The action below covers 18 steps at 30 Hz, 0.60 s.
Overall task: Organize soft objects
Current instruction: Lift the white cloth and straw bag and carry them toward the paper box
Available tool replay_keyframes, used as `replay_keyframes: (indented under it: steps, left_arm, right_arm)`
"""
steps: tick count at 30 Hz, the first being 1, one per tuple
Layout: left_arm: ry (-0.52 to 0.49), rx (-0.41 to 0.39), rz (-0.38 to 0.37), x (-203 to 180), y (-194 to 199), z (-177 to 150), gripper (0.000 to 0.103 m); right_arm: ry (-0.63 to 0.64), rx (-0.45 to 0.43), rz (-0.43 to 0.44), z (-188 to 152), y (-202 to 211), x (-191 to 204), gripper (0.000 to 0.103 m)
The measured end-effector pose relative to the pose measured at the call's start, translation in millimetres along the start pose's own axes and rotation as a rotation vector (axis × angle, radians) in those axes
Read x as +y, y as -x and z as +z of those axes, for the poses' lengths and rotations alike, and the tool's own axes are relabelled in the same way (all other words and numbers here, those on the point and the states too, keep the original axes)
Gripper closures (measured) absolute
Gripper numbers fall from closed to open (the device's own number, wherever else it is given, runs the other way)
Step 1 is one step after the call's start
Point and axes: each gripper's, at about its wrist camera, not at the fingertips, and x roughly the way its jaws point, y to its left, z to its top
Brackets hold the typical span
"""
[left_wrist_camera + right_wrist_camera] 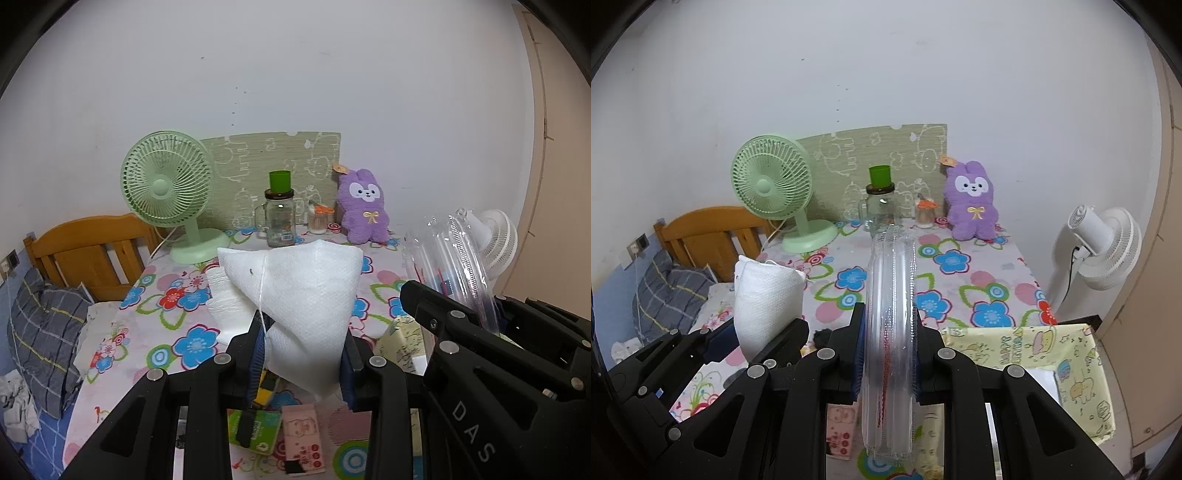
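My left gripper (304, 354) is shut on a white foam wrap pouch (306, 295) and holds it above the flowered table; it also shows at the left of the right wrist view (764, 302). My right gripper (890, 350) is shut on a clear inflatable air-cushion bag (892, 325), held upright; the bag also shows in the left wrist view (454, 258). A second white foam piece (225, 302) lies on the table behind the pouch. A purple plush rabbit (971, 201) sits at the back of the table.
A green desk fan (775, 184), a glass jar with a green cup on it (881, 206) and a small jar (925, 214) stand at the back. A yellow patterned box (1071, 369) is at the right. A white fan (1104, 247) stands off the table. Small packets (303, 439) lie below.
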Motion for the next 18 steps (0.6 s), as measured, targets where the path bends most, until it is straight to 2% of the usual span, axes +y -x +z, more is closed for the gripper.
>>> replay_keyframes:
  steps: [18]
  left_arm:
    - [-0.042, -0.003, -0.055, -63, -8, 0, 0.069]
  right_arm:
    - [-0.032, -0.009, -0.056, -6, 12, -63, 0.080]
